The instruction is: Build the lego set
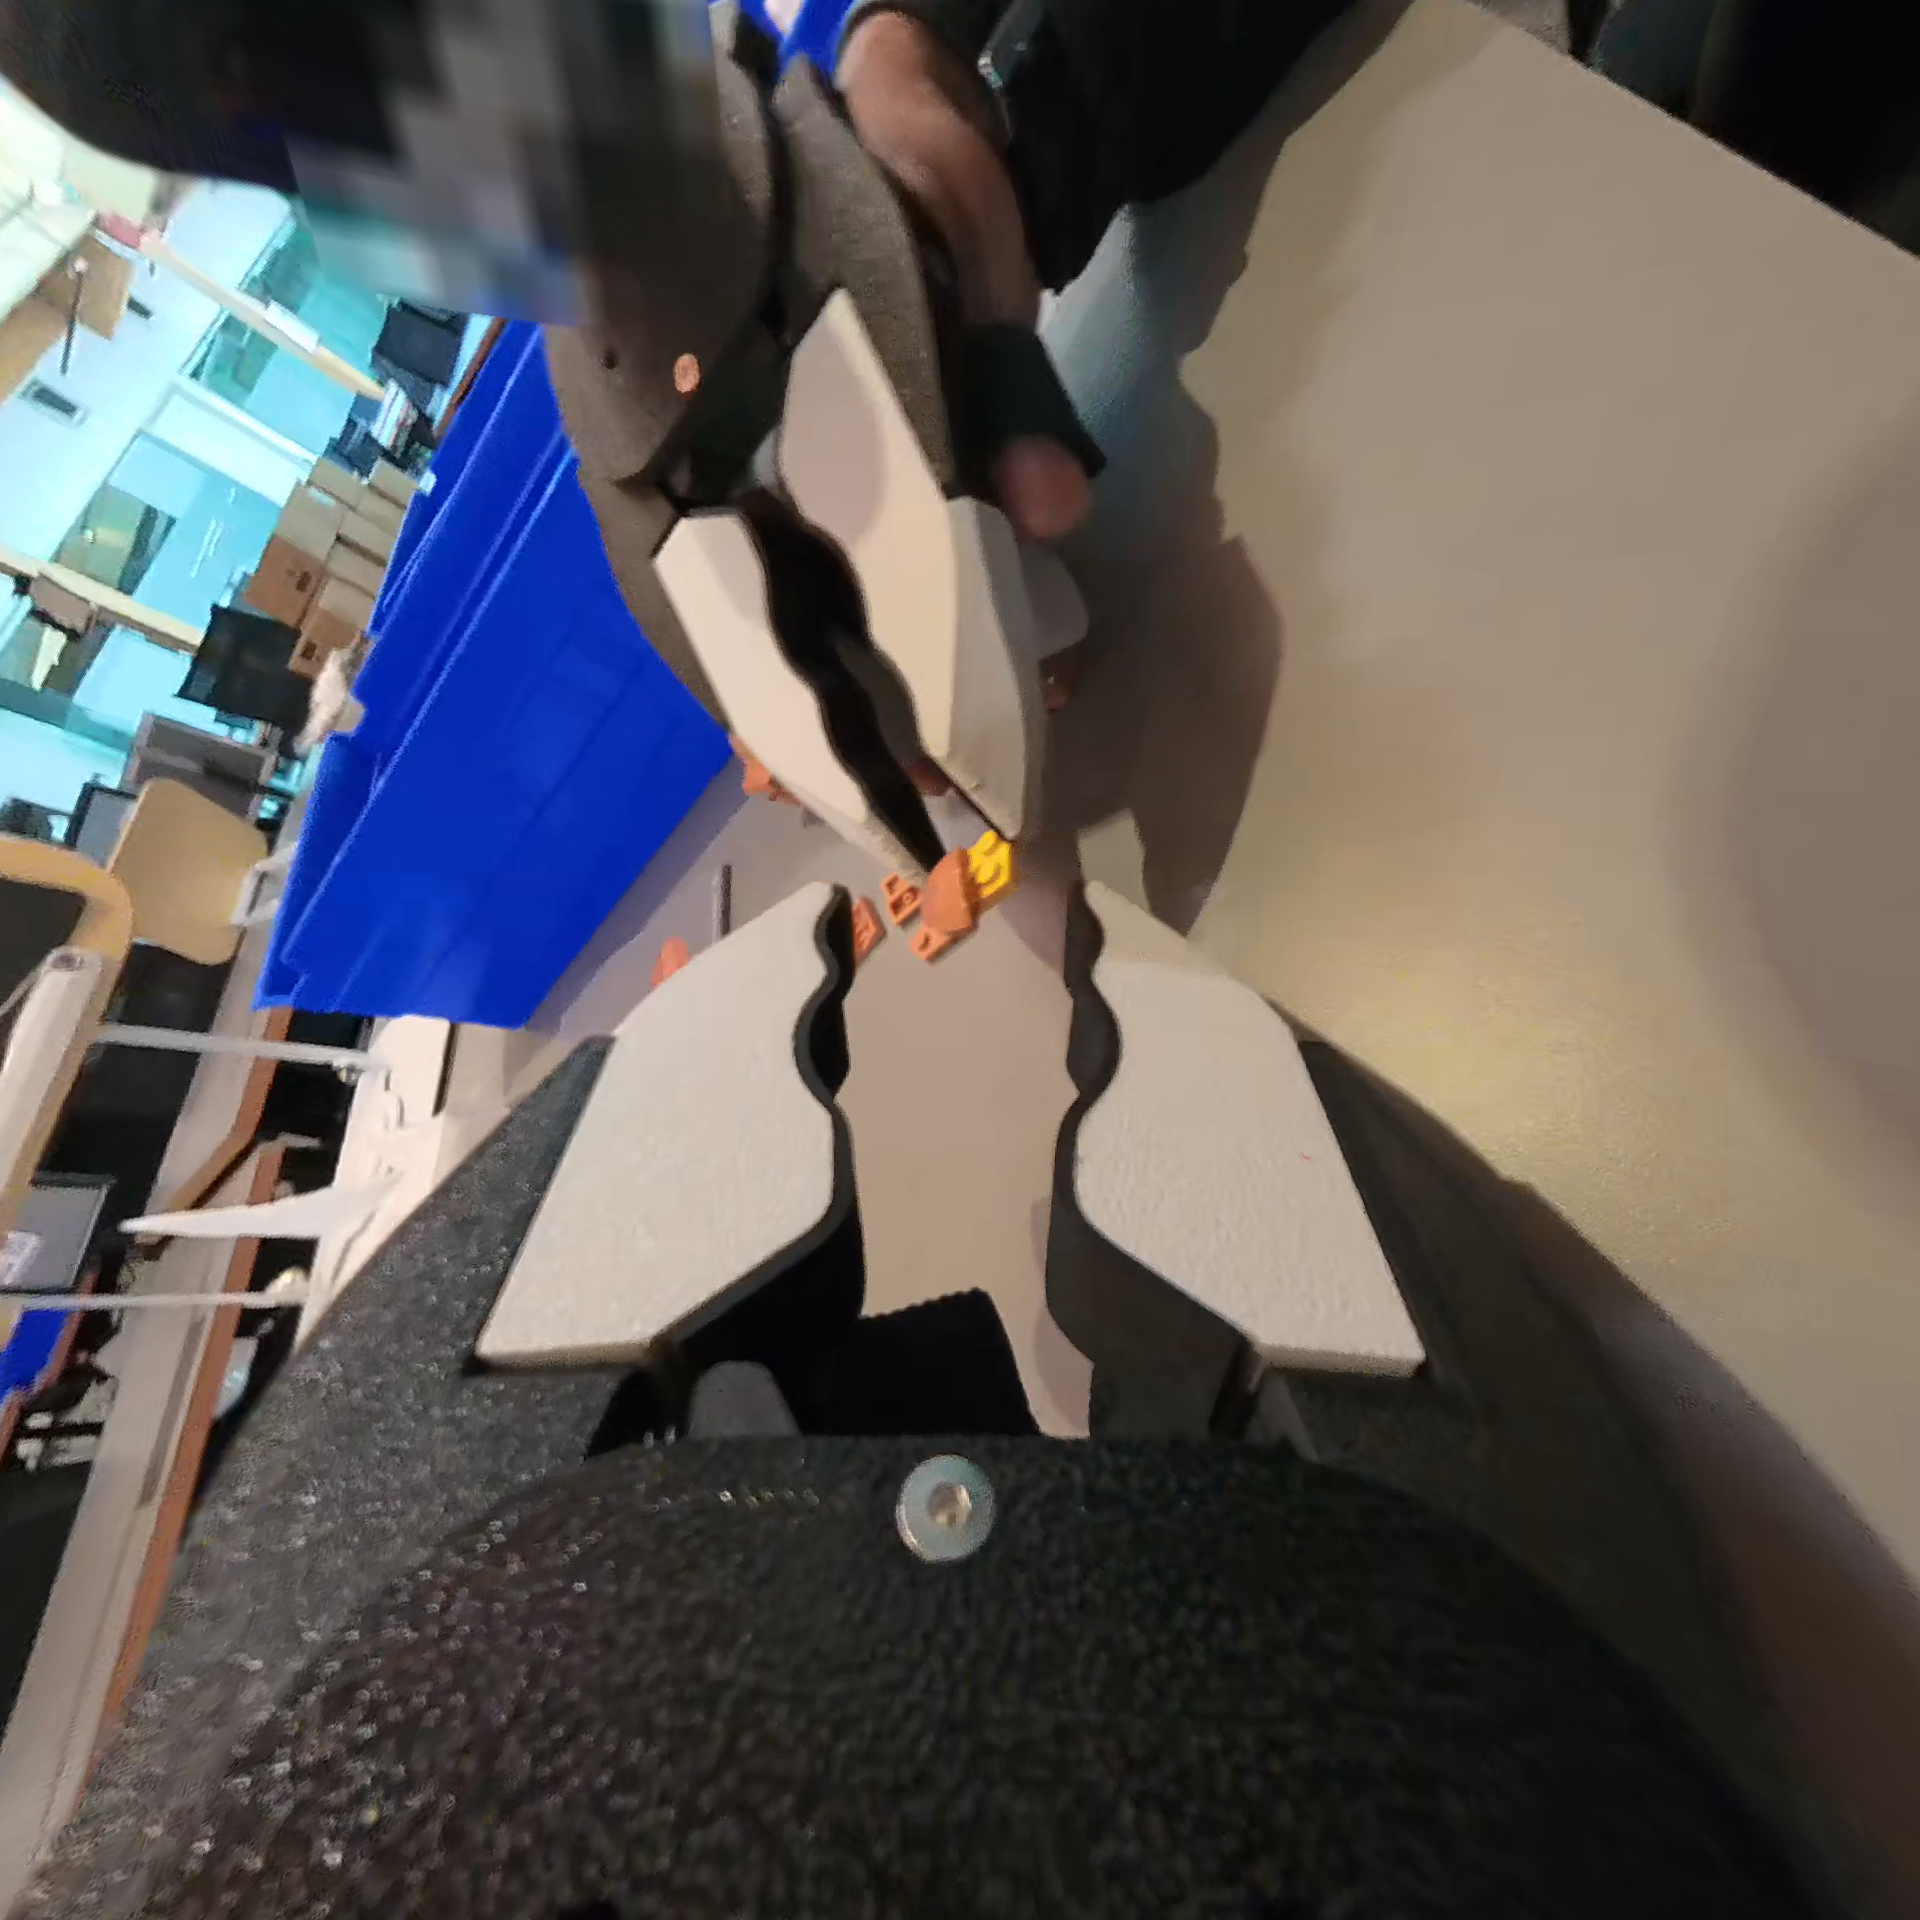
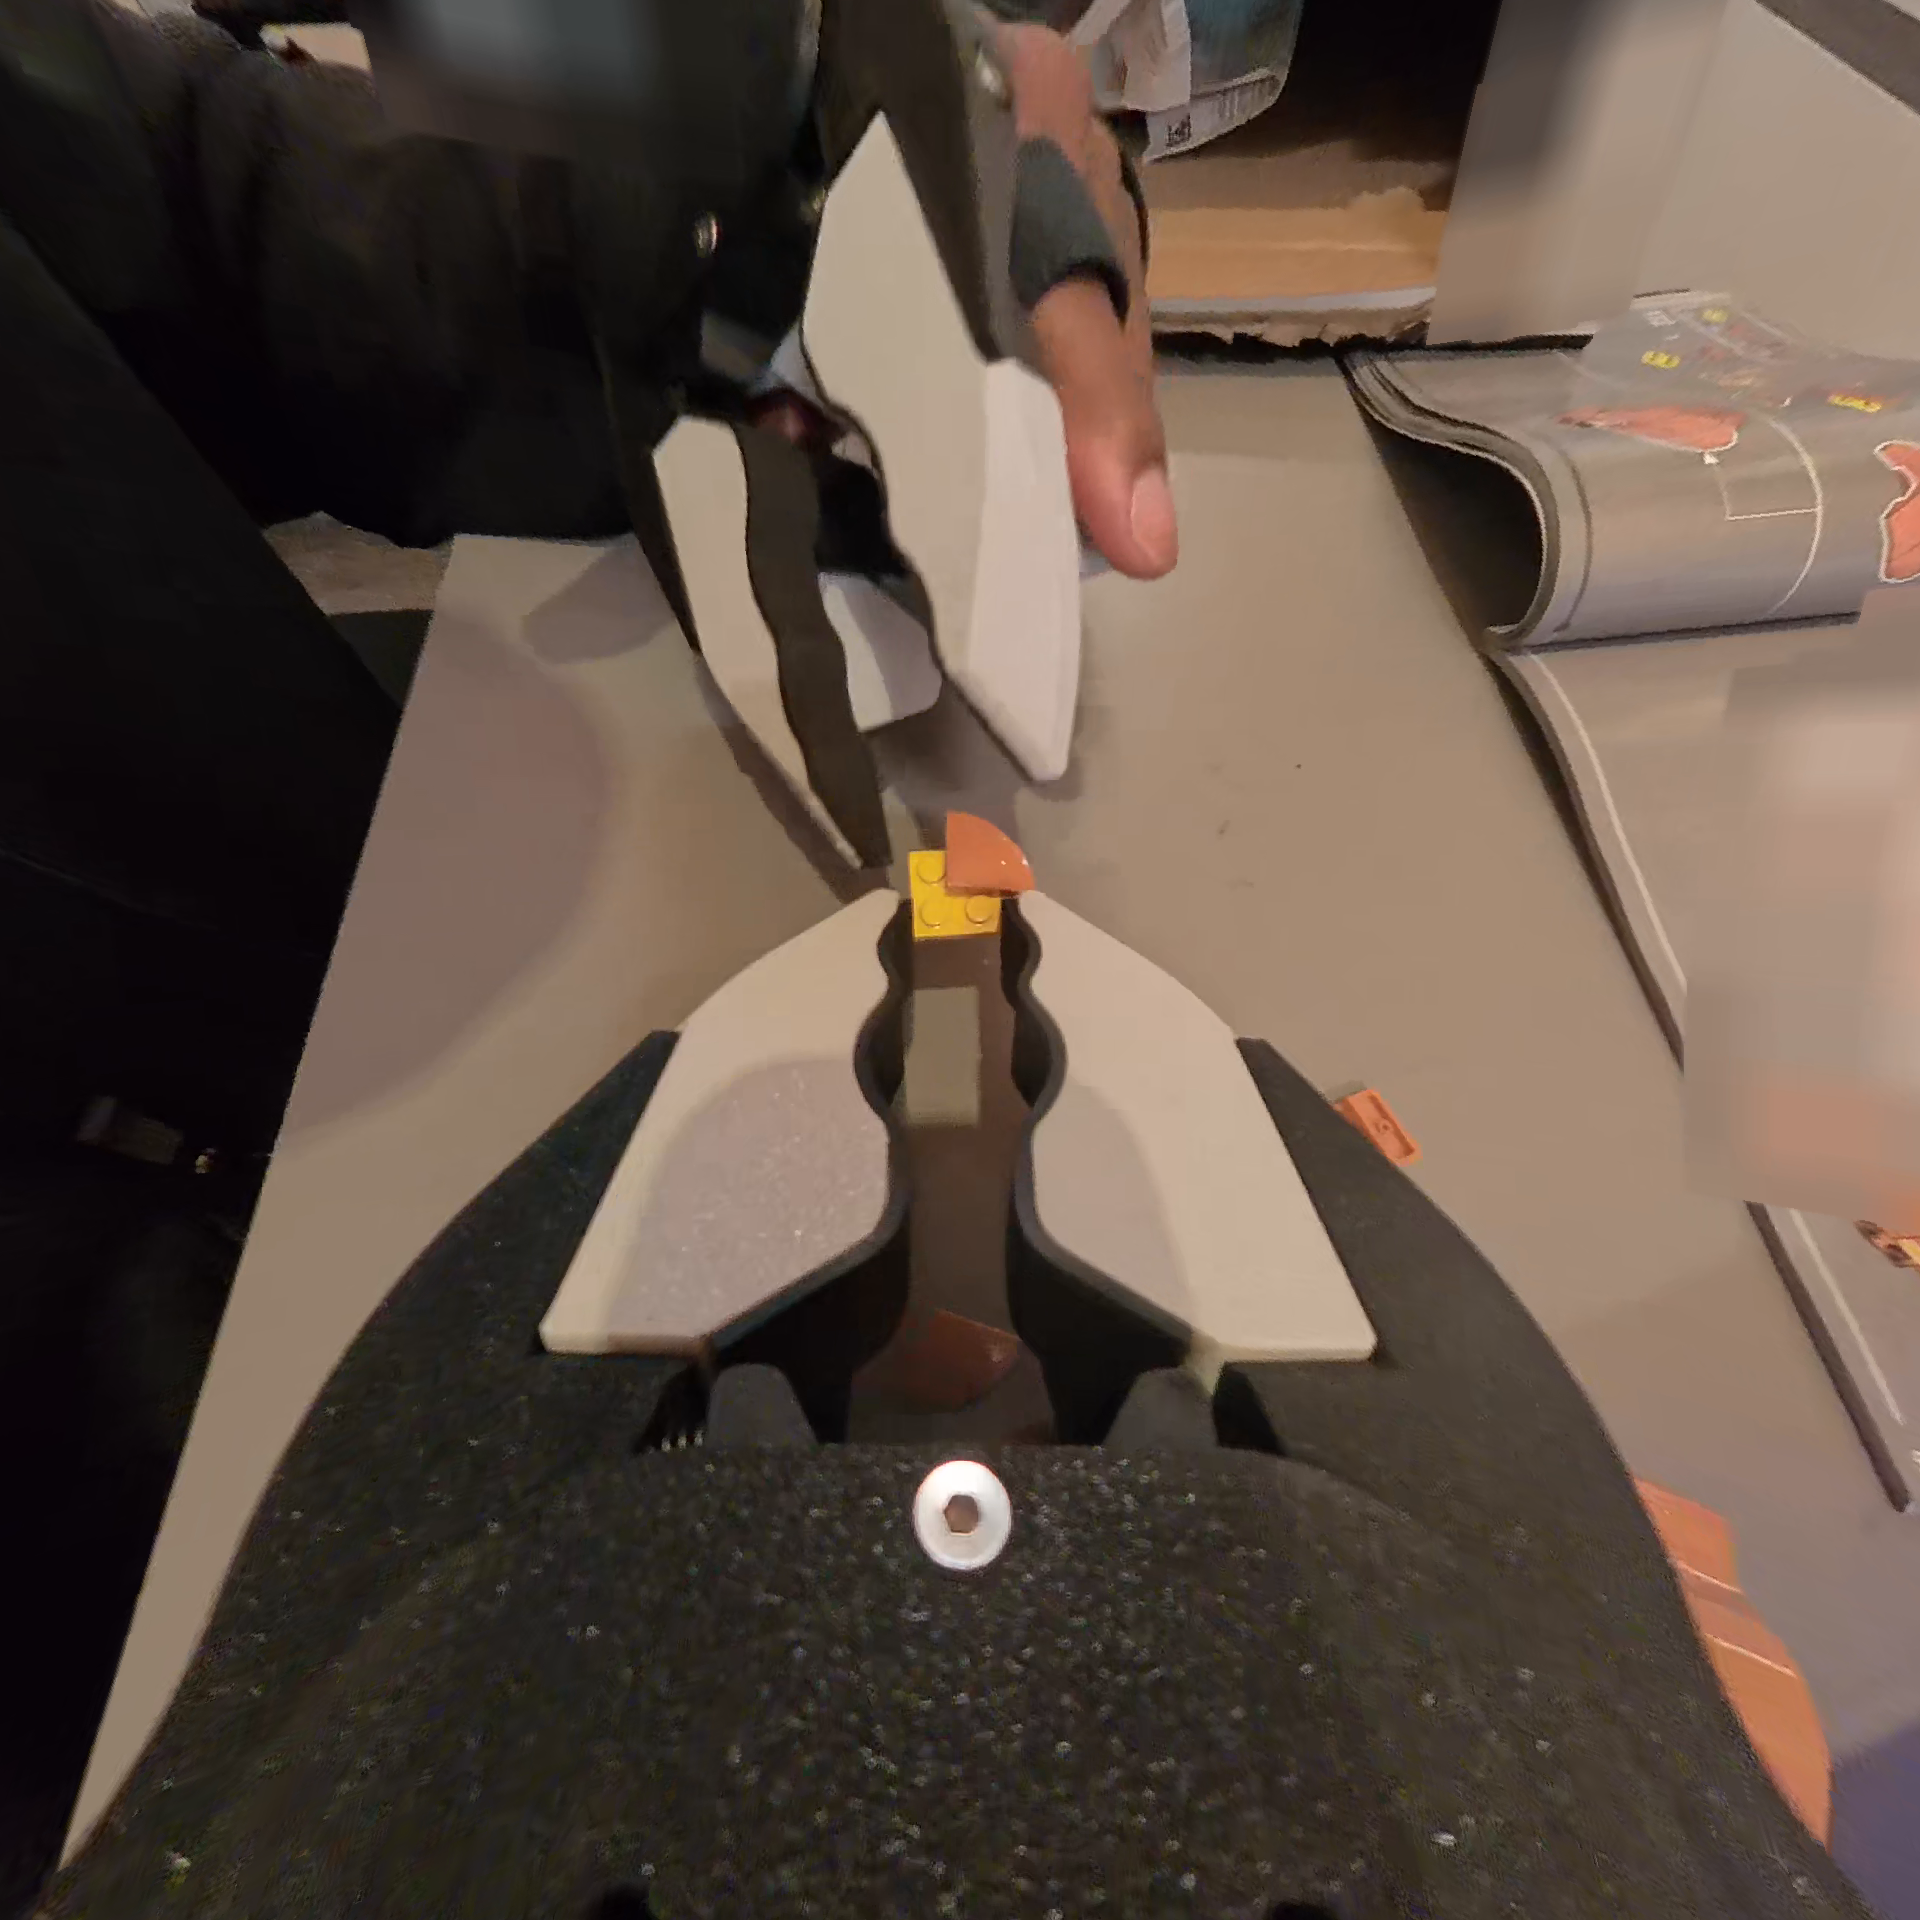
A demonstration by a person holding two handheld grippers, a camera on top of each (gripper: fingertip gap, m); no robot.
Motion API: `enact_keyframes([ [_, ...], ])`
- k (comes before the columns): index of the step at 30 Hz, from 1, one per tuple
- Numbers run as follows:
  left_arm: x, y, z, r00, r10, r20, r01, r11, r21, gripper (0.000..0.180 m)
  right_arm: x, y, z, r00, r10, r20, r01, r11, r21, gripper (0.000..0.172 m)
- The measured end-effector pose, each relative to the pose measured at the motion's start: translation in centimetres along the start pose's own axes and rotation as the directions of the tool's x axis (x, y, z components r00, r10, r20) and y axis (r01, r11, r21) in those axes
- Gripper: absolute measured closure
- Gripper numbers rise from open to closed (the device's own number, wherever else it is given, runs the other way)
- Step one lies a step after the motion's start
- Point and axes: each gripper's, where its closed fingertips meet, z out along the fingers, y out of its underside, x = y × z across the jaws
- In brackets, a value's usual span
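Right wrist view: right gripper point(image 2: 956, 914) closed narrowly on yellow 2x2 plate point(image 2: 951, 914), both pads pressed against its sides, plate level above grey table point(image 2: 1299, 831); orange quarter-round tile point(image 2: 985, 854) seated on far right corner of plate. Left gripper point(image 2: 956, 821) just beyond, jaws spread wide, grasp bare, tips close to tile without contact. Open instruction booklet point(image 2: 1683, 488) at right. Left wrist view: loose orange pieces point(image 1: 883, 914) on table beside blue bins point(image 1: 499, 748)
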Motion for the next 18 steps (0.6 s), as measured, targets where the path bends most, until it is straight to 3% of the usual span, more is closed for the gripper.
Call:
enact_keyframes([
  [5, 0.7, 0.0, 0.7, 0.996, 0.094, 0.004, -0.094, 0.996, -0.01, 0.141, -0.4, -0.4, -0.1, 0.999, 0.022, 0.03, -0.023, 0.999, 0.022, 0.156],
  [10, 0.0, 0.0, 0.9, 0.987, 0.143, 0.069, -0.142, 0.99, -0.016, 0.165, -0.7, -0.8, -0.2, 0.998, 0.036, 0.05, -0.038, 0.999, 0.037, 0.156],
  [18, -0.8, 0.2, 0.8, 0.962, 0.228, 0.147, -0.221, 0.973, -0.063, 0.167, -0.1, -1.1, -0.5, 0.997, 0.072, 0.035, -0.074, 0.995, 0.06, 0.156],
])
